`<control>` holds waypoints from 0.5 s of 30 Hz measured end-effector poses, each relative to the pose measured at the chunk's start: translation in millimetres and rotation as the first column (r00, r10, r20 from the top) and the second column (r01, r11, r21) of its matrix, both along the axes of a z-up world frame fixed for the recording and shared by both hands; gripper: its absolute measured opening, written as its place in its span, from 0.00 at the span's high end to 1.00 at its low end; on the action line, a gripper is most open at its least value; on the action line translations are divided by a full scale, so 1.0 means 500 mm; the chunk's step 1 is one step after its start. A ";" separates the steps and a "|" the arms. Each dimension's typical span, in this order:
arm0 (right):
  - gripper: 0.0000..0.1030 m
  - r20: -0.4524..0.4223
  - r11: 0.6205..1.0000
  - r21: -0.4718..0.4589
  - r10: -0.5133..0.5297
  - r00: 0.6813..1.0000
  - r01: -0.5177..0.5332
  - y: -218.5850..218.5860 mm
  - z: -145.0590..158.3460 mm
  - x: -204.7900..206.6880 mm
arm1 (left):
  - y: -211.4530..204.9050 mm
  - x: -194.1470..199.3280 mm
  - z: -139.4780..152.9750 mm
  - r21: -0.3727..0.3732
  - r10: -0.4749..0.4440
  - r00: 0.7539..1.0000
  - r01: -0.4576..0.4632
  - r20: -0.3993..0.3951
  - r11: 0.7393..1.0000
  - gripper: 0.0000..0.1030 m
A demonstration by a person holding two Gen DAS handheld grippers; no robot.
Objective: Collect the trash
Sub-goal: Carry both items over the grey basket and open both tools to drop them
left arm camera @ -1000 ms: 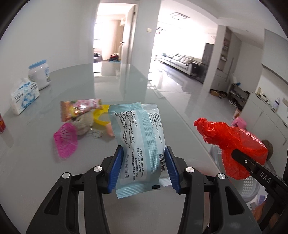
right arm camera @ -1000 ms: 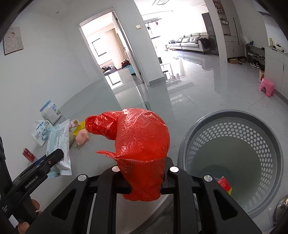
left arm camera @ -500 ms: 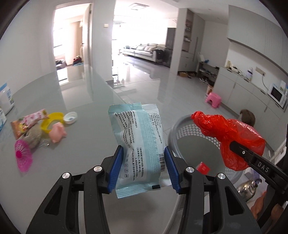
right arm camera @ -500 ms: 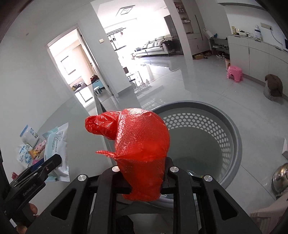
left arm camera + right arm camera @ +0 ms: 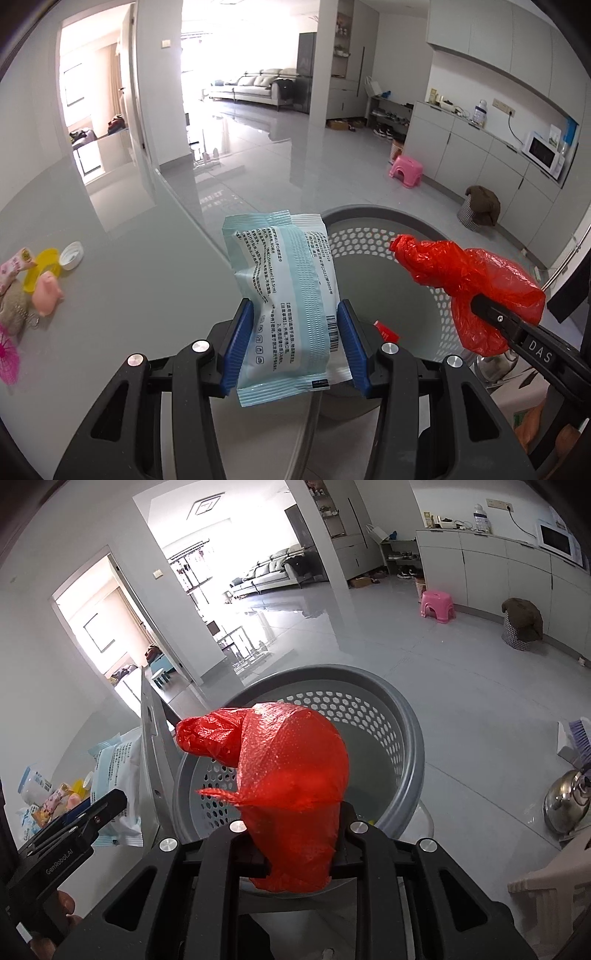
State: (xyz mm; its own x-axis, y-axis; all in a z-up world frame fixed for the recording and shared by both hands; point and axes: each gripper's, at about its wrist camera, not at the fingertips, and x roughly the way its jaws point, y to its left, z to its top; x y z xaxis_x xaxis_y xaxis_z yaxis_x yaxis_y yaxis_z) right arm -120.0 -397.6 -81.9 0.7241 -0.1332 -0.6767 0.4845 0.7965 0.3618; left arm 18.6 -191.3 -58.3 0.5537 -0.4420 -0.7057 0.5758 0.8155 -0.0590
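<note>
My left gripper [image 5: 295, 332] is shut on a light blue printed packet [image 5: 286, 295] and holds it at the table's right edge, beside the grey perforated basket [image 5: 373, 218]. My right gripper [image 5: 295, 845] is shut on a crumpled red plastic bag [image 5: 291, 771] and holds it over the basket's near rim [image 5: 413, 738]. The red bag also shows in the left wrist view [image 5: 472, 280]. The packet also shows in the right wrist view [image 5: 118, 760]. A small red scrap [image 5: 386, 332] lies inside the basket.
On the grey table [image 5: 129, 288] at the left lie a white cap [image 5: 72, 254], a yellow ring [image 5: 40, 266], a pink pig toy [image 5: 46, 297] and a pink fan [image 5: 7, 356]. A steel kettle [image 5: 567, 801] and a pink stool [image 5: 437, 603] stand on the floor.
Both grippers have swung right from over the table toward the basket, each still holding its item. The basket now fills the view below the red bag.
</note>
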 end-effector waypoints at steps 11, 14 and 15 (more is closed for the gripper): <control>0.81 -0.039 0.998 0.032 -0.045 0.998 0.046 -0.043 -0.031 0.008 | -0.072 0.033 -0.030 0.048 -0.065 0.998 0.066 -0.025 0.997 0.55; 0.81 -0.047 0.999 0.026 -0.045 0.998 0.046 -0.046 -0.033 0.013 | -0.079 0.036 -0.037 0.061 -0.074 0.997 0.075 -0.028 0.995 0.55; 0.81 -0.050 0.999 0.021 -0.045 0.998 0.046 -0.041 -0.032 0.013 | -0.084 0.039 -0.040 0.068 -0.077 0.997 0.079 -0.031 0.995 0.55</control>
